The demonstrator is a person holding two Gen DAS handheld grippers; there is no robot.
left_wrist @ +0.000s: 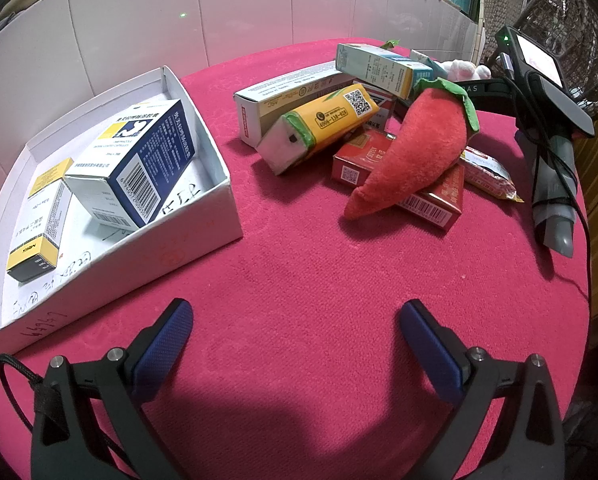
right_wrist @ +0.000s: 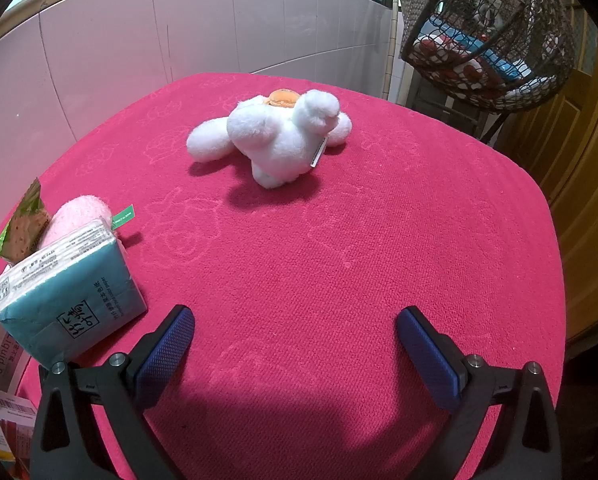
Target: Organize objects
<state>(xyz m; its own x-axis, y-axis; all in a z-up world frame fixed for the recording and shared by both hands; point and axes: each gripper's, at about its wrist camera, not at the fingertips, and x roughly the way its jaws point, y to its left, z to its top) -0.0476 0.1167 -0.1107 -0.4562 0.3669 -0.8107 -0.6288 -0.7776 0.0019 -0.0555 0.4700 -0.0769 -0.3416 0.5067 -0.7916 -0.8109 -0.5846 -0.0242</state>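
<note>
In the left wrist view my left gripper (left_wrist: 295, 316) is open above bare red cloth, nothing between its fingers. A white cardboard tray (left_wrist: 203, 208) at the left holds a blue-and-white medicine box (left_wrist: 139, 160) and a yellow-and-black box (left_wrist: 39, 220). Right of the tray lies a pile: a yellow carton (left_wrist: 323, 128), a long white box (left_wrist: 295, 96), a teal-and-white box (left_wrist: 379, 66), a red box (left_wrist: 431, 200), and a red plush chili (left_wrist: 415, 156) on top. In the right wrist view my right gripper (right_wrist: 295, 316) is open, with a white plush toy (right_wrist: 275, 136) farther ahead.
The other hand-held gripper with its screen (left_wrist: 547, 92) stands at the right of the left wrist view. A teal tissue pack (right_wrist: 67, 292), a pink plush (right_wrist: 79, 216) and a snack packet (right_wrist: 23, 224) lie at the left of the right wrist view. A wicker hanging chair (right_wrist: 495, 32) stands beyond the round table's edge (right_wrist: 539, 200).
</note>
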